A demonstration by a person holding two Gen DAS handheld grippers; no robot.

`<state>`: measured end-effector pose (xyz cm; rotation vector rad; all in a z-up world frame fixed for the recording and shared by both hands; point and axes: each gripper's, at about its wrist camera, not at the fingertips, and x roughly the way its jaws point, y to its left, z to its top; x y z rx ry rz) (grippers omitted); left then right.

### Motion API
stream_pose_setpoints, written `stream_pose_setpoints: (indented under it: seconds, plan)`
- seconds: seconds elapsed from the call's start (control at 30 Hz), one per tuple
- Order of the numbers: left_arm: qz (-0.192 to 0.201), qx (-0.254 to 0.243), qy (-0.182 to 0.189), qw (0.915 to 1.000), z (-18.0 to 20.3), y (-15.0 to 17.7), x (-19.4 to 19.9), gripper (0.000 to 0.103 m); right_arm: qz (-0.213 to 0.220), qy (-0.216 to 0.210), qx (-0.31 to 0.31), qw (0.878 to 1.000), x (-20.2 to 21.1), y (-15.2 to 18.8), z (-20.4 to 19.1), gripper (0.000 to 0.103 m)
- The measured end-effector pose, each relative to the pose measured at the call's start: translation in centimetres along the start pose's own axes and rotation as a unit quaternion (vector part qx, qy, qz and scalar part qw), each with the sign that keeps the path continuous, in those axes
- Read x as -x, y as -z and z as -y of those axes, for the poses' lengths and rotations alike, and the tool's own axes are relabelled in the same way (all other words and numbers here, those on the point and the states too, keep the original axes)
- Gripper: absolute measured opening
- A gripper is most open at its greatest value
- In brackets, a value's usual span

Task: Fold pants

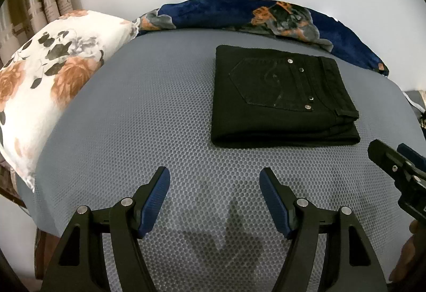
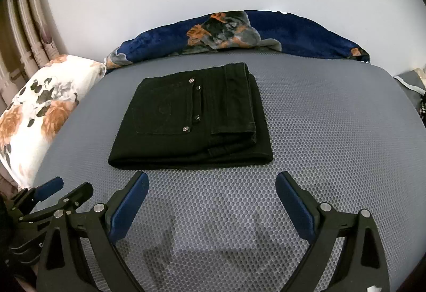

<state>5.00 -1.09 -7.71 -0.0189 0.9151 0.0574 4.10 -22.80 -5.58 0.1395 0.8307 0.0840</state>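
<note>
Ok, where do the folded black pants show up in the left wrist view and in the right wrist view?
Left wrist view: the folded black pants lie right of centre on the grey mat, beyond the open left gripper.
Right wrist view: the pants lie left of centre, just beyond the open right gripper.
Shared landmark: the floral pillow at the mat's left edge.

Pants (image 2: 191,116): matt black denim, shiny metal rivets. Bed cover (image 1: 133,119) under my fingers: grey honeycomb-textured cloth. At ten o'clock, pillow (image 1: 40,74): smooth floral cloth. At twelve, blanket (image 1: 239,15): plush navy fleece.
</note>
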Motion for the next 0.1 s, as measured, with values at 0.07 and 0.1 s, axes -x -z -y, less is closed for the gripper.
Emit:
stream_pose_setpoints:
  seconds: [0.07, 0.1]
  plan:
    - [0.0, 0.0, -0.001, 1.0, 0.03, 0.06, 0.04, 0.07, 0.0, 0.001, 0.0, 1.0, -0.03, 0.01, 0.05, 0.095]
    - [-0.001, 0.0, 0.0, 1.0, 0.03, 0.04, 0.03, 0.07, 0.0, 0.001, 0.0, 1.0, -0.02, 0.0, 0.02, 0.095]
